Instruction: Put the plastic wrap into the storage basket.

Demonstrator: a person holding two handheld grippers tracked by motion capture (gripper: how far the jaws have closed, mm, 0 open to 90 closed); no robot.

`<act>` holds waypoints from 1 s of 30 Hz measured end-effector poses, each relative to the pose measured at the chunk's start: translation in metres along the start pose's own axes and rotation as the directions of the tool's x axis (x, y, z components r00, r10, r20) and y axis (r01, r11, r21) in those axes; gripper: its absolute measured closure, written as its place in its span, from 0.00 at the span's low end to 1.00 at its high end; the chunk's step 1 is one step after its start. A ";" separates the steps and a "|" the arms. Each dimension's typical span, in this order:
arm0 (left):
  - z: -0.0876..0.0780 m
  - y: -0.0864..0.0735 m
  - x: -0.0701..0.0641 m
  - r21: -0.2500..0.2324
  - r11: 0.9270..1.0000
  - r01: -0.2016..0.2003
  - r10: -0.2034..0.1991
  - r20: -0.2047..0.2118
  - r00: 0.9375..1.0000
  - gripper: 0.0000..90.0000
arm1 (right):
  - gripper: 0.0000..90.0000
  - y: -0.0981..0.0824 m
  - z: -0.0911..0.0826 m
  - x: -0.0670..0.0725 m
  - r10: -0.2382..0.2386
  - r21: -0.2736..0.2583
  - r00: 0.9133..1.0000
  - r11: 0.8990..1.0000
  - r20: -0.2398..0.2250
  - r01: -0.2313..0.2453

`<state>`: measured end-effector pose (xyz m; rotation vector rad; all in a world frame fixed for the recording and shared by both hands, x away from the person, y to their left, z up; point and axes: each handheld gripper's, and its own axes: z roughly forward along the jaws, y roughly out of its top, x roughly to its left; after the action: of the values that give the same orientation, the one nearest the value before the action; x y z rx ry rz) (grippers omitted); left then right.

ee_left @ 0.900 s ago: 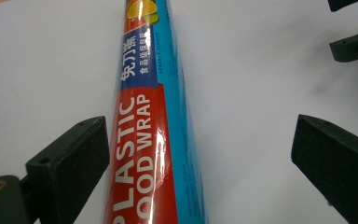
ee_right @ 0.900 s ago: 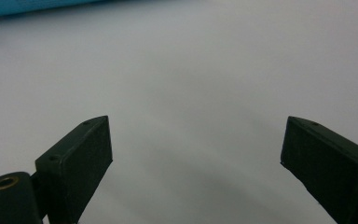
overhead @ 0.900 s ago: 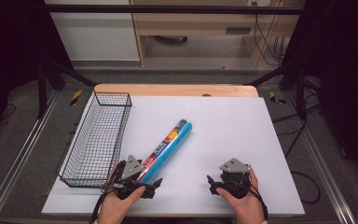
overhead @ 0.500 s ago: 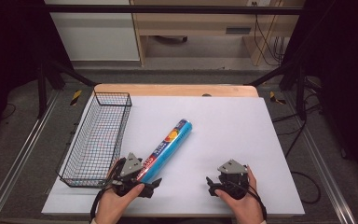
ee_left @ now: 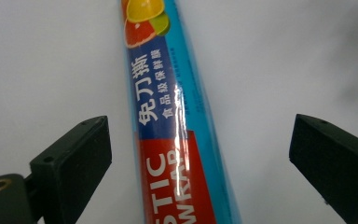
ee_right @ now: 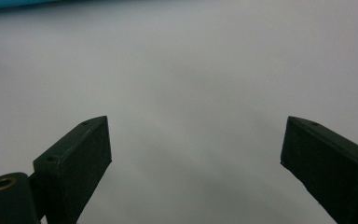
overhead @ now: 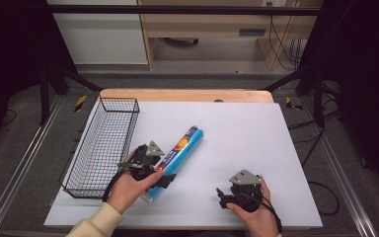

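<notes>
Black wire mesh forms the basket (overhead: 101, 145) at the left edge of the white table (overhead: 242, 133); it stands lengthwise, running away from the person, and its contents cannot be made out from the high view.

Just right of the basket, the left hand (overhead: 128, 187) holds the left gripper (overhead: 160, 173), with its grey three-cornered plate on top. The gripper sits over the near end of a blue roll of plastic wrap (overhead: 177, 153). The roll lies flat on the table, slanted, with its far end pointing up and to the right, close beside the basket but not touching it.

In the left gripper view, the left gripper (ee_left: 198, 154) has its jaws spread wide. The roll of plastic wrap (ee_left: 177, 126) runs up between them, nearer the left jaw, with white table showing on both sides; neither jaw touches it. Its label shows a red panel with white lettering, a dark blue band with white characters, and a picture of cut citrus fruit further up.

Further right, well apart from the roll, the right hand (overhead: 256, 217) holds the right gripper (overhead: 222, 195) near the front edge of the table, jaws pointing left.

In the right gripper view, the right gripper (ee_right: 196, 154) likewise has its jaws wide apart, with bare white table between them. A thin blue strip, blurred, shows along the top left edge of that view.
</notes>
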<state>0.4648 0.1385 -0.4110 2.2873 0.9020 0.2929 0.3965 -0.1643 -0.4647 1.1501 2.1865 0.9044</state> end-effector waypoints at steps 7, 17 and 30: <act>0.010 0.010 0.017 0.120 0.993 0.021 -0.019 -0.017 1.000 0.07 | 0.10 0.001 -0.002 0.000 -0.006 -0.011 1.000 1.000 -0.019 0.006; 0.022 0.026 0.024 0.203 0.979 0.021 -0.022 0.005 1.000 0.08 | 0.10 0.002 -0.001 0.002 -0.013 -0.008 0.999 1.000 -0.031 0.013; 0.053 0.041 0.025 0.263 0.965 0.010 -0.019 0.032 0.999 0.09 | 0.10 0.002 -0.002 0.001 -0.008 -0.007 0.999 1.000 -0.038 0.008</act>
<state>0.5272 0.1071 -0.4260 2.5185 0.9901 0.1326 0.3961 -0.1634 -0.4621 1.1288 2.2156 0.9370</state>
